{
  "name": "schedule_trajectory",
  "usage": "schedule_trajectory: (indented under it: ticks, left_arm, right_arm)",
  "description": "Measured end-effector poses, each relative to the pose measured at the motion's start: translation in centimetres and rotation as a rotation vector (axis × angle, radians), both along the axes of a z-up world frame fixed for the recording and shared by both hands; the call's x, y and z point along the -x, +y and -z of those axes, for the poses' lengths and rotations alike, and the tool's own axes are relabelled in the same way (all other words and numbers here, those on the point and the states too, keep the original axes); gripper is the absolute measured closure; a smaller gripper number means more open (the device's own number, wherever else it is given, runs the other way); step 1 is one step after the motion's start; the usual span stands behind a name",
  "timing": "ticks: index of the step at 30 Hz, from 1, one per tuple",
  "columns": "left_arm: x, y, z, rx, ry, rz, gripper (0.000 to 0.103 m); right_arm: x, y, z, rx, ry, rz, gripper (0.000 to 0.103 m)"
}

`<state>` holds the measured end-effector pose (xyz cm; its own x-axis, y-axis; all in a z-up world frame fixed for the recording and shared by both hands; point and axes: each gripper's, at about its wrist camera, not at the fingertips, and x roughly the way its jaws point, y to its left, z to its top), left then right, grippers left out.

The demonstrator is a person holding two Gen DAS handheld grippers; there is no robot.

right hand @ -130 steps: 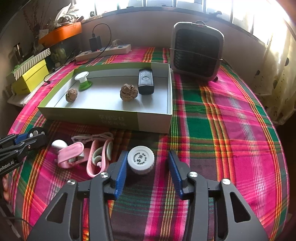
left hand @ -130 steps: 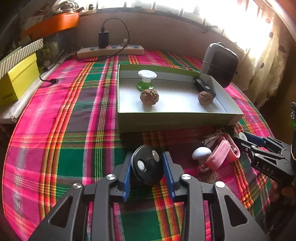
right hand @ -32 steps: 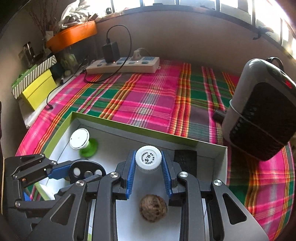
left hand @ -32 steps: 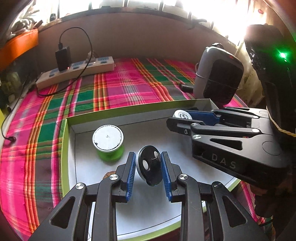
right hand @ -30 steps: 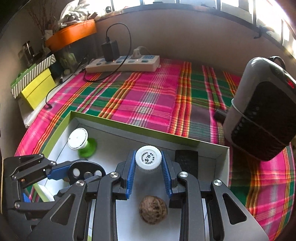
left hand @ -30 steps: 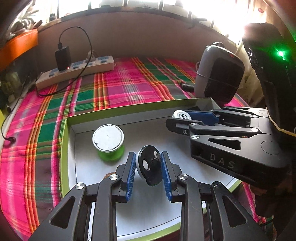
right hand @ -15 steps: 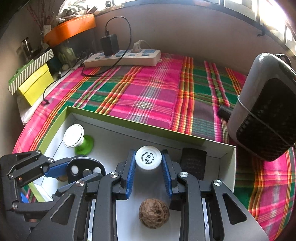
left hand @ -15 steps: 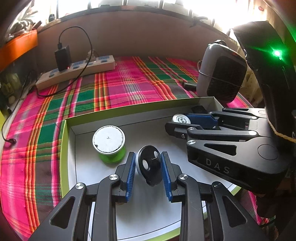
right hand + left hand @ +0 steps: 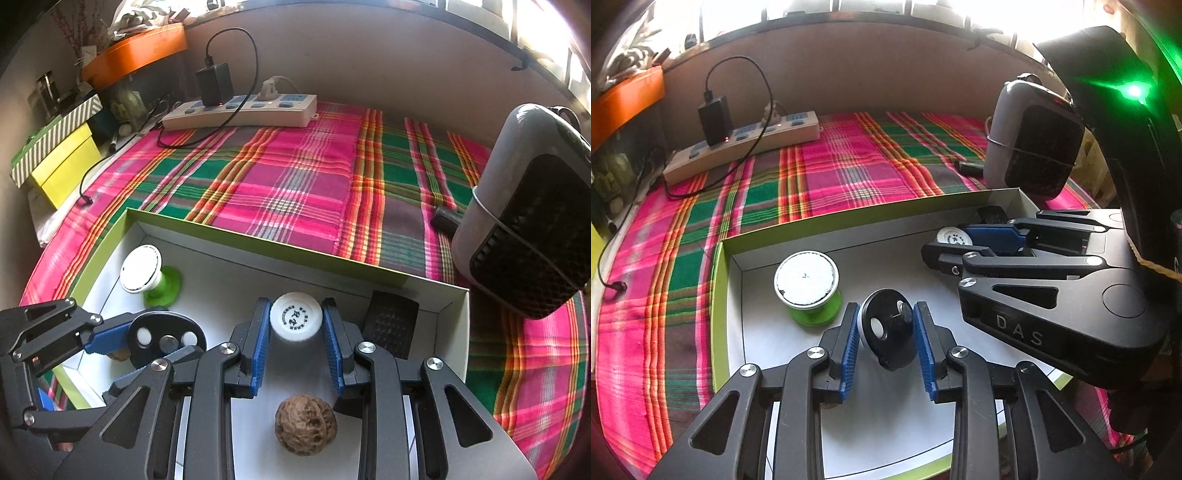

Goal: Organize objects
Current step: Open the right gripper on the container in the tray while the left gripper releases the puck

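A shallow green box (image 9: 849,221) with a white floor lies on the plaid cloth. My left gripper (image 9: 886,328) is low inside it, with a black disc (image 9: 886,328) standing on edge between the blue pads. Its jaws are opening and the pads are just off the disc. My right gripper (image 9: 295,325) is shut on a small white capped bottle (image 9: 295,321), also over the box floor. The right gripper (image 9: 945,247) reaches in from the right in the left wrist view. The box (image 9: 258,236) also holds a green spool (image 9: 807,284), a walnut (image 9: 306,424) and a black remote (image 9: 389,325).
A power strip (image 9: 746,144) with a black charger lies at the back of the table. A grey heater (image 9: 524,229) stands to the right of the box. A yellow box (image 9: 62,166) and an orange tray (image 9: 136,51) sit at the far left.
Four seconds ago the disc and the bottle sat on the cloth in front of the box; both grippers now have them inside it. In the last half second the left pads spread slightly.
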<state>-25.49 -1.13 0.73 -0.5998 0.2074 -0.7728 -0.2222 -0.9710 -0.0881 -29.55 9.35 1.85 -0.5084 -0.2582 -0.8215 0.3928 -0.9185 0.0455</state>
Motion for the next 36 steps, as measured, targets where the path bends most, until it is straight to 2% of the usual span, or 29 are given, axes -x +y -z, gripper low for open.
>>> schedule_trajectory:
  ticks: [4, 8, 12, 21, 24, 36]
  left_arm:
    - [0.0, 0.0, 0.0, 0.001, -0.002, -0.002, 0.075]
    - [0.0, -0.1, 0.0, 0.005, 0.001, -0.007, 0.07]
    - [0.0, -0.1, 0.0, 0.006, 0.001, -0.009, 0.069]
    - [-0.1, -0.4, 0.0, 0.002, -0.001, -0.023, 0.067]
    - [-0.2, -0.5, 0.0, -0.002, -0.001, -0.03, 0.066]
    - [-1.8, -0.8, -1.0, -0.004, 0.025, -0.035, 0.066]
  right_arm:
    - [0.0, 0.0, 0.0, -0.003, 0.001, 0.001, 0.074]
    - [0.1, 0.1, 0.0, 0.007, 0.001, 0.009, 0.074]
    - [0.1, 0.2, -0.1, 0.015, 0.002, 0.019, 0.066]
    - [-0.1, 0.6, -0.3, 0.027, 0.01, 0.039, 0.064]
    - [-0.4, 0.8, -0.6, 0.033, 0.017, 0.045, 0.058]
    - [-2.1, 1.1, -2.0, 0.052, 0.052, 0.064, 0.058]
